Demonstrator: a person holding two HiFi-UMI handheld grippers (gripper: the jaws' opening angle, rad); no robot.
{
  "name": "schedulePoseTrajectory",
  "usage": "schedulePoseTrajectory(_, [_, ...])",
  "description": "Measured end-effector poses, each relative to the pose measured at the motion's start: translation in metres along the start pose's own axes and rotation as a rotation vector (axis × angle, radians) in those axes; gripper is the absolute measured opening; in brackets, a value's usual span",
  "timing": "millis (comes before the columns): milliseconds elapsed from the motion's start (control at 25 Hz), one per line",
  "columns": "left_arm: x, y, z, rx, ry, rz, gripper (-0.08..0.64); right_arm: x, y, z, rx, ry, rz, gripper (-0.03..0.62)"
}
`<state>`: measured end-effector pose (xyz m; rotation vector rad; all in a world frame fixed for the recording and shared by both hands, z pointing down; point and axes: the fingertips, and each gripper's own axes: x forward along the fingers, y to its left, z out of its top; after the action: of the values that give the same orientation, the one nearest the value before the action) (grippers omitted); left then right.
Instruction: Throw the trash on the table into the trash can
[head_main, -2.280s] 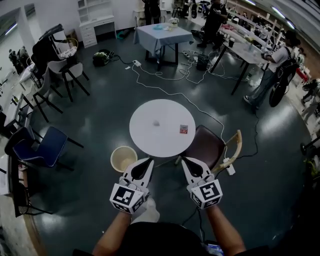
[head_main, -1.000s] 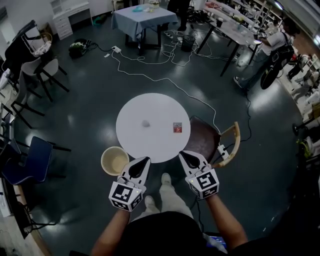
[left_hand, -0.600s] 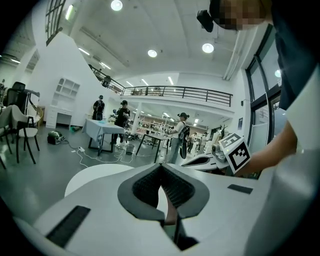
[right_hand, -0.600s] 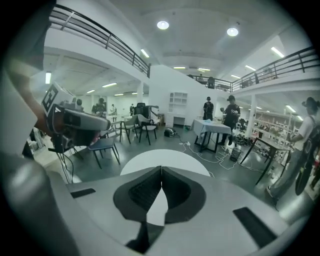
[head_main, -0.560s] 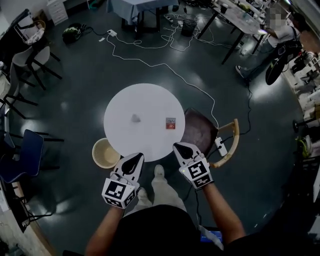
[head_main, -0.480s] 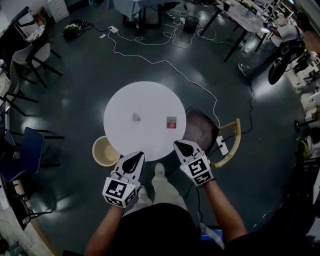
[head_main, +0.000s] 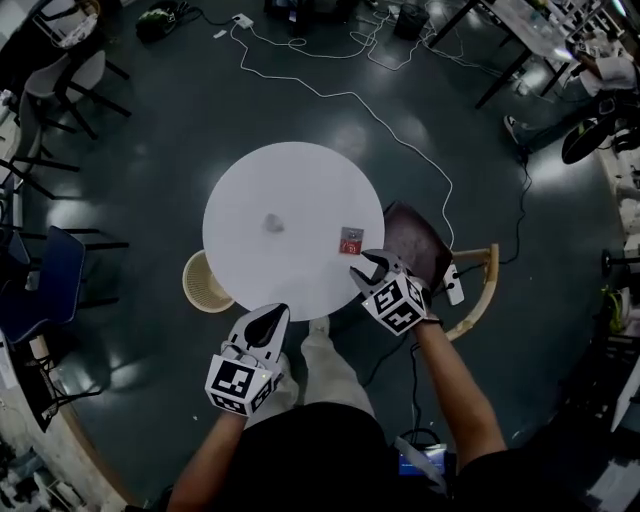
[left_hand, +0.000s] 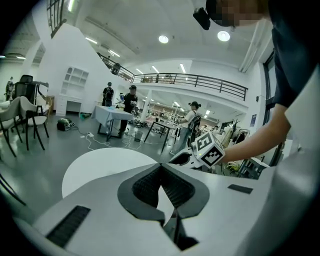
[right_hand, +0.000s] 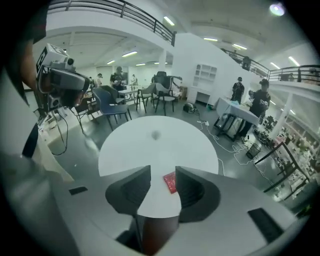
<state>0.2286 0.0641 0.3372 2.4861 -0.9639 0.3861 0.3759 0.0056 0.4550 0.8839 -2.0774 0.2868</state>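
Observation:
A round white table (head_main: 290, 190) bears a red wrapper (head_main: 351, 240) at its right side and a small crumpled grey scrap (head_main: 272, 224) near the middle. A beige trash can (head_main: 200, 282) stands at the table's left edge, partly under it. My right gripper (head_main: 367, 268) hangs over the table's near right rim, just short of the wrapper. Its jaws have just been opening and stand open with nothing between them. In the right gripper view the wrapper (right_hand: 170, 182) lies on the table beyond the gap. My left gripper (head_main: 268, 318) is shut and empty at the near edge.
A brown chair with a curved wooden back (head_main: 425, 245) stands against the table's right side, under my right arm. A power strip (head_main: 453, 285) and a white cable (head_main: 400, 120) lie on the dark floor. Blue and grey chairs (head_main: 40, 290) stand at the left.
My right gripper has moved forward and down to the table's right rim beside the wrapper, and its jaws have parted. The left gripper stayed shut and came lower. The table looks nearer.

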Motion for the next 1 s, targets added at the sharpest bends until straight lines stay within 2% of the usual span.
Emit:
schedulePoseTrajectory(360, [0.042, 0.015, -0.024, -0.024, 0.064, 0.003, 0.014, 0.077, -0.027, -0.027, -0.119, 0.115, 0.092, 0.248])
schedulePoseTrajectory(600, [0.072, 0.019, -0.035, -0.012, 0.097, -0.007, 0.014, 0.115, -0.043, -0.042, -0.195, 0.179, 0.107, 0.274])
schedulePoseTrajectory(1000, [0.136, 0.024, -0.028, 0.081, 0.109, -0.024, 0.014, 0.14, -0.049, -0.052, -0.174, 0.21, 0.161, 0.285])
